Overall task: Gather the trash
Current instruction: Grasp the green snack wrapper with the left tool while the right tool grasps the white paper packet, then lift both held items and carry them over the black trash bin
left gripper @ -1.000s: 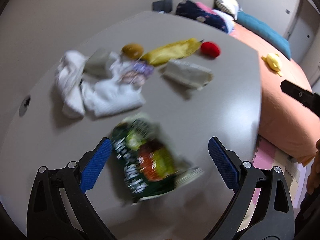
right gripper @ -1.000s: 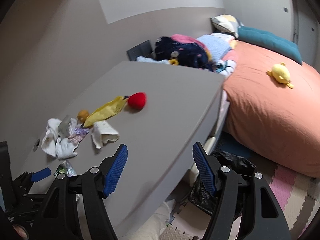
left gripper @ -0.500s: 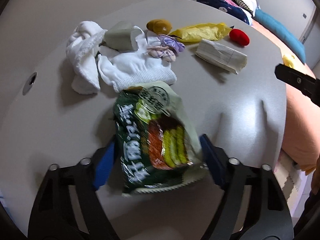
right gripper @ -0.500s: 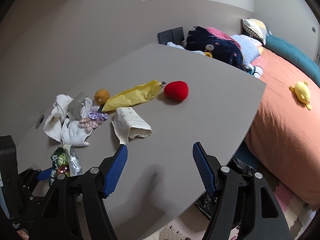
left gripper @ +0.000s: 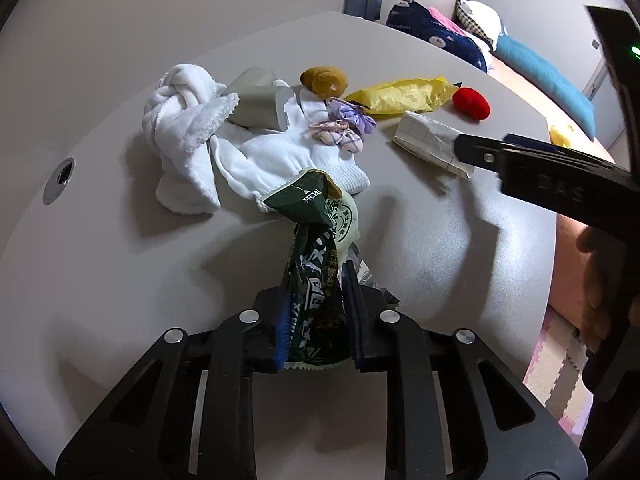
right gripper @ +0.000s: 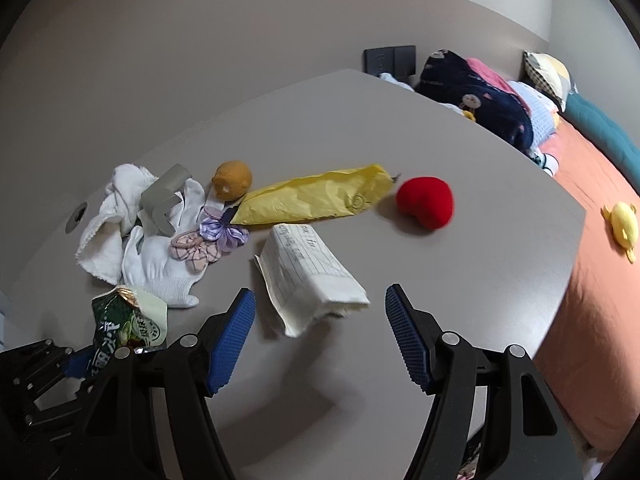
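My left gripper [left gripper: 316, 300] is shut on a crumpled green snack wrapper [left gripper: 316, 240], which stands up from the grey table [left gripper: 120, 280]; the wrapper also shows in the right wrist view [right gripper: 124, 320]. My right gripper [right gripper: 320, 320] is open and empty, just in front of a folded lined paper [right gripper: 308, 276], which also shows in the left wrist view [left gripper: 428, 144]. A yellow plastic bag [right gripper: 320, 200] lies behind the paper.
White cloths and a white glove [right gripper: 160, 264], a grey angled piece [right gripper: 164, 196], small fabric bows [right gripper: 208, 240], a brown ball [right gripper: 232, 180] and a red plush [right gripper: 426, 202] lie on the table. An orange bed [right gripper: 600, 300] stands to the right of the table edge.
My left gripper closed on the green wrapper and crumpled it upright. My right gripper moved in over the table toward the folded paper.
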Motion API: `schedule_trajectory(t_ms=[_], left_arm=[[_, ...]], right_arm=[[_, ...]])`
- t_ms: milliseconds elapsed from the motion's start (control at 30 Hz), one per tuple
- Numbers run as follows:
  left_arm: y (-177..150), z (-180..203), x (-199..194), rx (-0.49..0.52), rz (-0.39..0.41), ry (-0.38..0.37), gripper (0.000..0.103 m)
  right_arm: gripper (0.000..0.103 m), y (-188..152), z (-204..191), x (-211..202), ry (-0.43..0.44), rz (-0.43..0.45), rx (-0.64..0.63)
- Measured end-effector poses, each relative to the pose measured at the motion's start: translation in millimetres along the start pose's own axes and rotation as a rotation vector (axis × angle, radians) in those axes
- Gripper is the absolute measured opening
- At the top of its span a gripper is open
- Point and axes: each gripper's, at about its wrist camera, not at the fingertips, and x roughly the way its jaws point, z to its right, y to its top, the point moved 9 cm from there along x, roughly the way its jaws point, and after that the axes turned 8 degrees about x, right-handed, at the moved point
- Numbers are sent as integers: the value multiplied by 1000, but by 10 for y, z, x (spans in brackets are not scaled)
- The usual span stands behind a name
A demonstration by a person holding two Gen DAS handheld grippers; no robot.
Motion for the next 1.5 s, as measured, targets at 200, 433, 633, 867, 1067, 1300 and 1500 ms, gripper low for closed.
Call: schedule_trajectory(t_ms=[200,433,633,867,1067,1300,1500], left_arm=[[-9,-31,-26,-4,5,-17,19],[-13,-57,-68,-2,14,-16,18],[-29,-61,-99,-5,16,-19,17],[11,27,-208,14,40,-21,17],[100,232,-262,40,52,-40,17],[263,565,-276,93,67,-62,17],[397,858,-242,138,72,-98,17]], right_arm=[[56,52,-34,181,-42,-24,-41],[43,-3,-49,282,-47,-59,-62],[23,-76,-109,239,-18,-82,-69],[18,-151,-30,77,-3,-75,-14],[18,-172,220,-182,-17,-40,48],[18,-138,591,-466,-40,-2,99],[18,-183,959,-582,-77,9,151]])
